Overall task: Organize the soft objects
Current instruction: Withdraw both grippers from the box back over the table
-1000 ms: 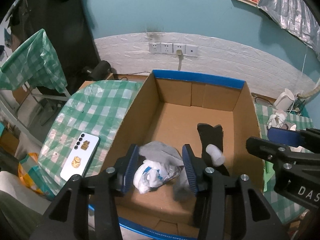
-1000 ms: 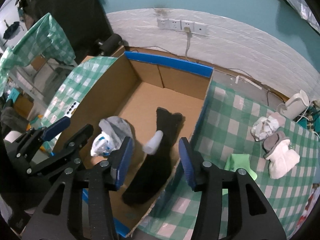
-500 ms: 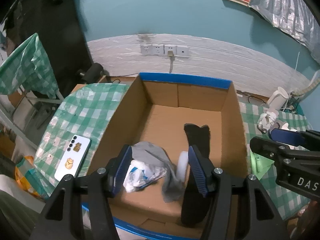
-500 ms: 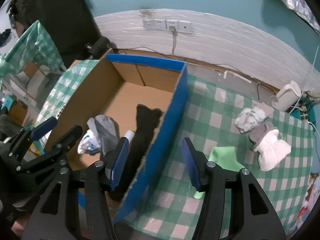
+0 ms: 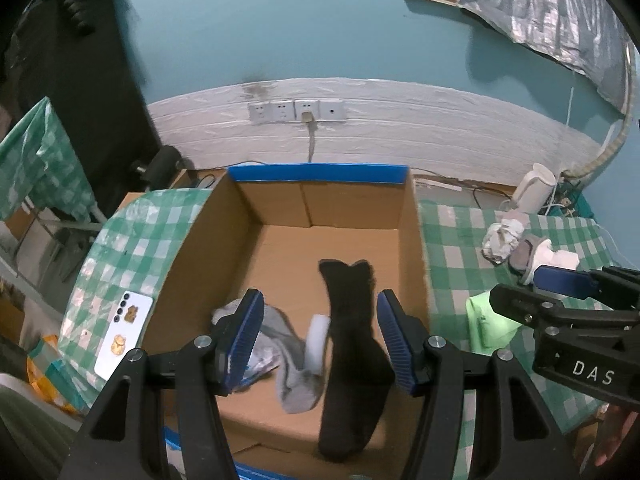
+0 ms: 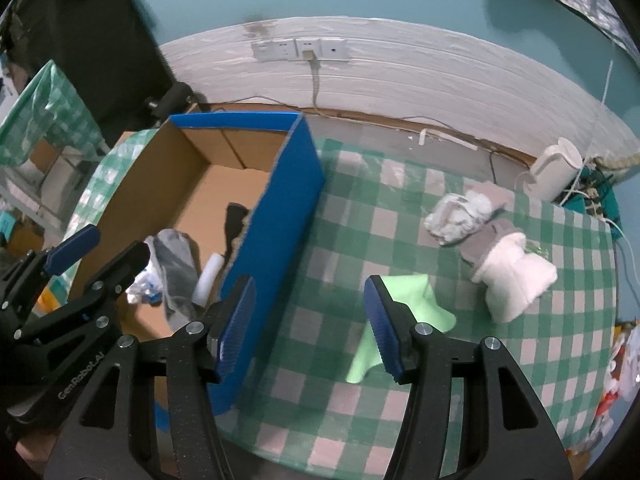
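A: How are the left tongs (image 5: 320, 340) held?

B: They are spread wide and nothing is gripped. They are poised over the near end of the box (image 5: 412, 240). Just ahead of them, between the fingers, a black sock (image 5: 352, 344) is seen lying lengthwise on the box floor.

A: What is found beside it?

B: A white roll (image 5: 318, 342) is lodged against its left side. Left of that a grey sock (image 5: 288, 360) is draped, and a crumpled white wrapper (image 6: 142, 284) is tucked behind the left finger (image 5: 240, 340).

A: And outside the box?

B: To the left of the tongs a phone (image 5: 124, 334) is laid on the checked cloth (image 5: 132, 248).

A: The right tongs (image 6: 310, 328)?

B: They too are opened wide, and nothing is gripped. They are held above the cloth just outside the box's blue right wall (image 6: 276, 240). A green cloth (image 6: 400, 312) is spread just ahead, partly covered by the right finger (image 6: 384, 332).

A: Farther out?

B: To the far right a white bootie (image 6: 512, 280) is seen, with a grey piece (image 6: 488, 236) touching it. Just beyond, a crumpled white bundle (image 6: 460, 216) is lying. Farthest, a white kettle (image 6: 556, 168) is stood near the wall.
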The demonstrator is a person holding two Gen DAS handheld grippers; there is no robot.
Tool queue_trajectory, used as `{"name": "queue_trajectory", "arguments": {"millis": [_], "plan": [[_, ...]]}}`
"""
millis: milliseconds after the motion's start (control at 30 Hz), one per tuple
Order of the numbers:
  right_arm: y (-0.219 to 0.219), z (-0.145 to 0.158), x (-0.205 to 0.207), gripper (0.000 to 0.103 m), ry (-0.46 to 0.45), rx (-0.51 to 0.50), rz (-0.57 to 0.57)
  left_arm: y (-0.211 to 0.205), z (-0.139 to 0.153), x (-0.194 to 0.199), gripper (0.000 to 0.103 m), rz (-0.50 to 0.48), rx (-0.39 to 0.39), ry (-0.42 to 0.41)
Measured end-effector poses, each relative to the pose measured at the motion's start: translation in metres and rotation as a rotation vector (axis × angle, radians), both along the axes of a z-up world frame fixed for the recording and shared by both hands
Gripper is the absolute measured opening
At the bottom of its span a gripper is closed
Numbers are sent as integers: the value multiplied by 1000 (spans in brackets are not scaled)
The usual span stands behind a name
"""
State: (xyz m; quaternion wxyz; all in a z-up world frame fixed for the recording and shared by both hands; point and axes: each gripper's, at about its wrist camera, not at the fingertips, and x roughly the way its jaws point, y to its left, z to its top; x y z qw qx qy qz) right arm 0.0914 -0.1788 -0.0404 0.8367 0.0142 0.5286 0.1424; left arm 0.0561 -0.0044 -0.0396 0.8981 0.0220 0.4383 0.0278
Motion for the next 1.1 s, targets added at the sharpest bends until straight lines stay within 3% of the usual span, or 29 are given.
{"name": "queue_trajectory", "arguments": {"millis": [533,1100], "plan": [[-54,-3,-9,57,-2,-31,-81,-39,-2,4,60,-55,-8,19],[-109,-11,-22,57,11,-53,-164,-88,-9,2,60,-147,35,41]]}}
